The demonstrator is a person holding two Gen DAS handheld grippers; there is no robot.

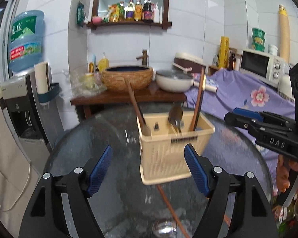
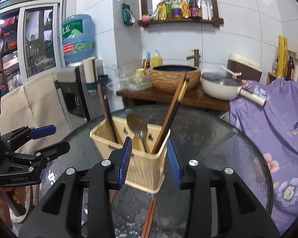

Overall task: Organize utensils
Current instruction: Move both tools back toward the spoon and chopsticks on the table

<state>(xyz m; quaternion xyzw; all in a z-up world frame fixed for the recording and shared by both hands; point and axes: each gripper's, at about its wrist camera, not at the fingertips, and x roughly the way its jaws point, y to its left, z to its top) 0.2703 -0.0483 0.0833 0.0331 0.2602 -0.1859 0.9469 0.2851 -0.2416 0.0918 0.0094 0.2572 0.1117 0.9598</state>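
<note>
On the glass table (image 1: 89,130), a beige basket (image 1: 168,154) holds chopsticks (image 1: 197,107) and a spoon (image 1: 175,117)

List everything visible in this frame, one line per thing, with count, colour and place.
utensil basket: one, cream, on the glass table
round glass table: one, dark, in front of both grippers
spoon: one, metal, bowl up in the basket
long utensils: several, brown and black, leaning in the basket; count unclear
chopsticks: brown, flat on the table near the right gripper; count unclear
basin: one, woven-look brown, on the wooden stand
pan with lid: one, white, beside the basin
water bottle: one, blue, on the dispenser
microwave: one, white, far right
floral cloth: purple, right of the table
left gripper: black, blue pads, open
right gripper: black, blue pads, open, nothing held
</note>
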